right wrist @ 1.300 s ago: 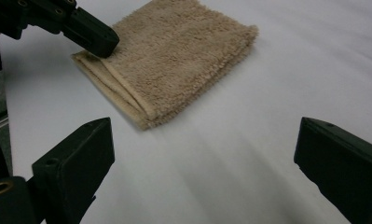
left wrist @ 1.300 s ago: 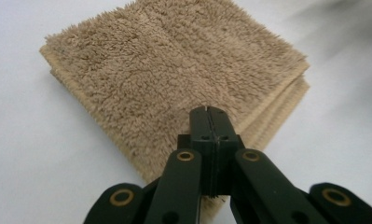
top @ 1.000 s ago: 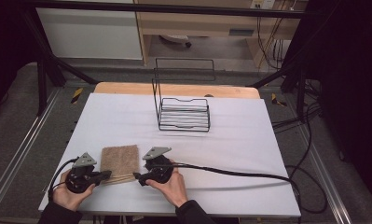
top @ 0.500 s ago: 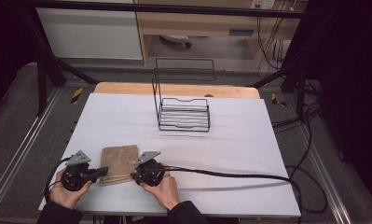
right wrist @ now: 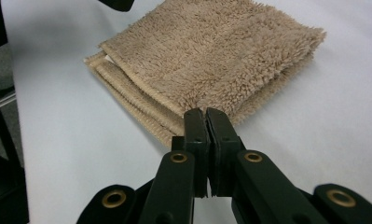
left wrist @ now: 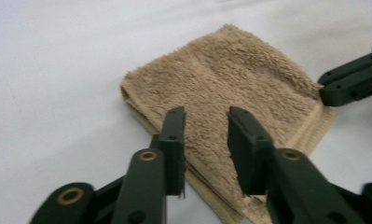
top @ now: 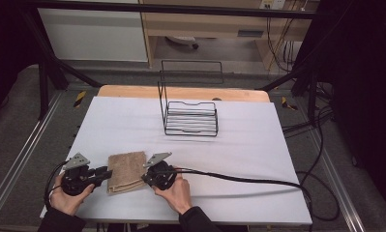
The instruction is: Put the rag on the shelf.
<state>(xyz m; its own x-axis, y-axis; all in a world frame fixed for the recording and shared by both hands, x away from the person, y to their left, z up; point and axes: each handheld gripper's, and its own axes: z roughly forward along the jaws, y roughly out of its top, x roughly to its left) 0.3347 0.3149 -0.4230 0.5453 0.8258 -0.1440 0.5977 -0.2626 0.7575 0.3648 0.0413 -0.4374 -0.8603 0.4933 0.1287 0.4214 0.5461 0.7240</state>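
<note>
While the right gripper (right wrist: 206, 116) pinches the folded towel's (top: 127, 170) edge for lifting, the left gripper (left wrist: 206, 123), jaws just parted, straddles the opposite edge.

Towel (left wrist: 230, 88) near edge hidden under left claw (left wrist: 206, 140); right claw (right wrist: 206, 122) tips cover towel corner, pinch unclear.

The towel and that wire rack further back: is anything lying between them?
Nothing. In the high view, only bare white table cover lies between the folded towel and the wire rack.
</note>
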